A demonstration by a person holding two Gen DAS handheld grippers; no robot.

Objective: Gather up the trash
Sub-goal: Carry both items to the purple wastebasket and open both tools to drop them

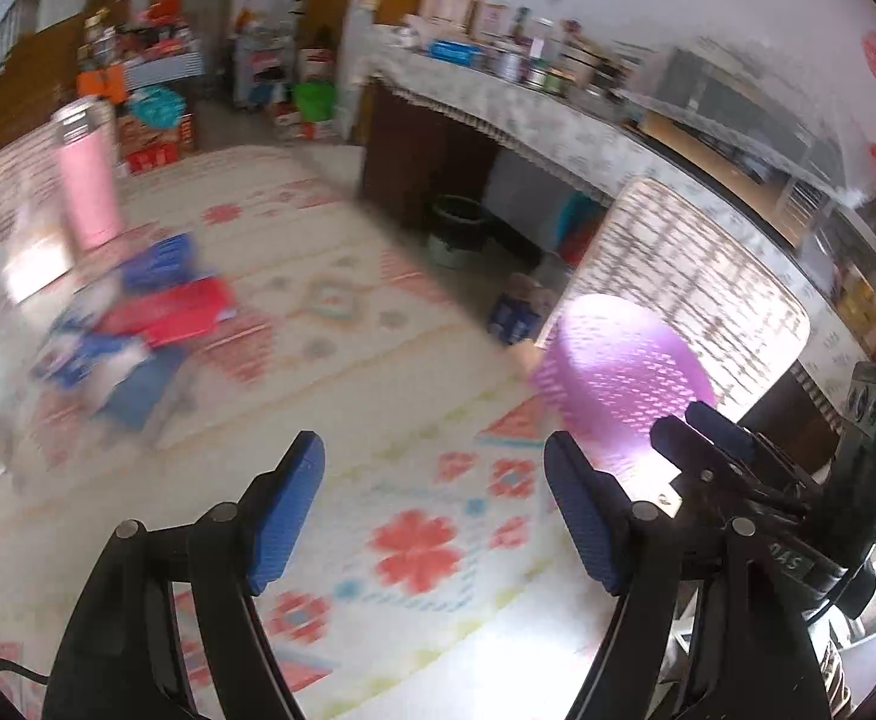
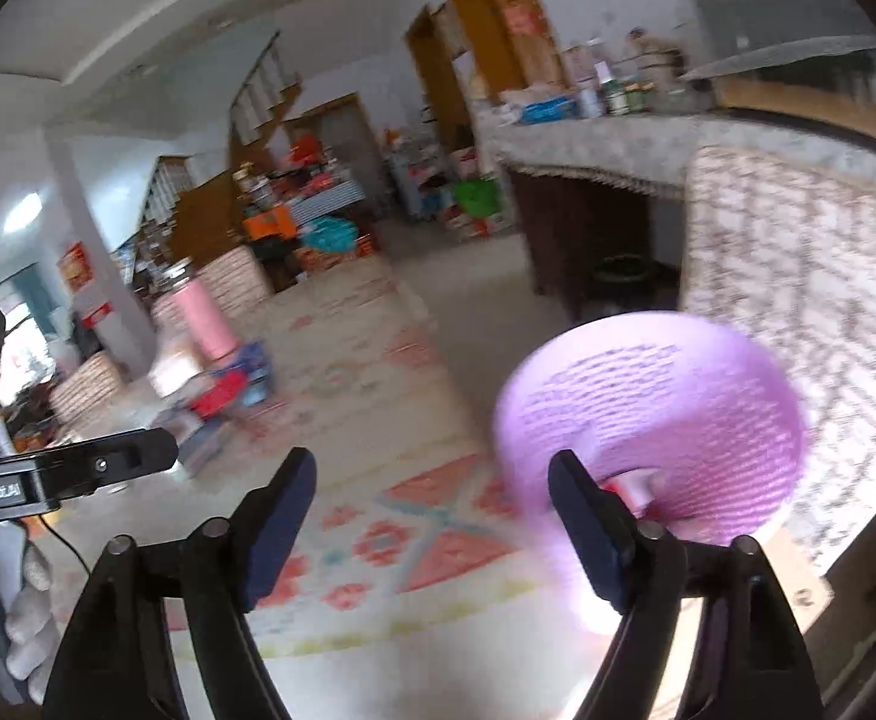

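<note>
- Grippers both stand with jaws spread and nothing between the blue pads: the left gripper (image 1: pixel 435 510) and the right gripper (image 2: pixel 432 516) hang over a patterned tablecloth (image 1: pixel 414 546).
- Lilac mesh basket (image 2: pixel 648 420) sits on the table just beyond the right gripper's right finger; something red and white shows inside it.
- Pile of red and blue wrappers (image 1: pixel 144 324), blurred, lies well apart from the basket, across the table on the left.
- Pink tumbler (image 1: pixel 87 180) stands upright behind that pile.
</note>
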